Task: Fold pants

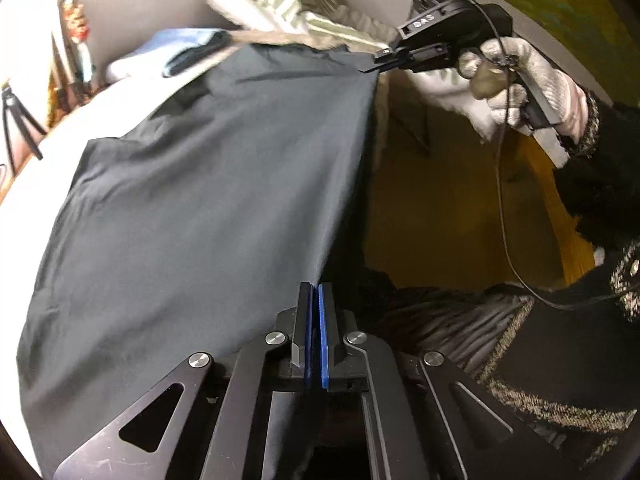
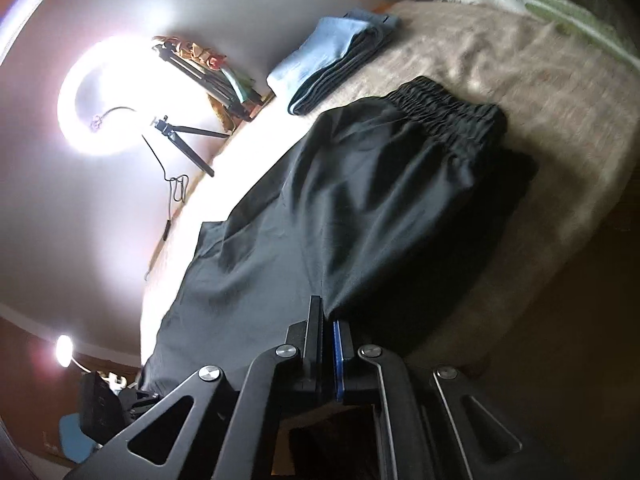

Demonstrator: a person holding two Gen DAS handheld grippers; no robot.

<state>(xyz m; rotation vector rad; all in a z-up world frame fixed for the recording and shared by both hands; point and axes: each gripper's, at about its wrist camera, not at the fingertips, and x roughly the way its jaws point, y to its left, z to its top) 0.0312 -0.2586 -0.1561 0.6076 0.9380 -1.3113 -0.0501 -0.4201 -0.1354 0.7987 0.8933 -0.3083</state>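
Note:
The dark pants (image 1: 208, 200) are held up by one edge, stretched between my two grippers above a beige bed. My left gripper (image 1: 315, 292) is shut on the near edge of the fabric. My right gripper (image 1: 378, 65) shows at the upper right of the left wrist view, shut on the far corner, held by a gloved hand. In the right wrist view my right gripper (image 2: 327, 320) is shut on the pants (image 2: 352, 208), whose gathered elastic waistband (image 2: 448, 114) lies on the bed farther away.
A folded stack of blue and grey clothes (image 2: 332, 60) lies on the beige bed cover (image 2: 540, 92) beyond the pants. A striped pillow (image 1: 276, 0) is at the bed's head. A bright ring light on a tripod (image 2: 104, 96) stands beside the bed. The wooden floor (image 1: 460, 208) lies below.

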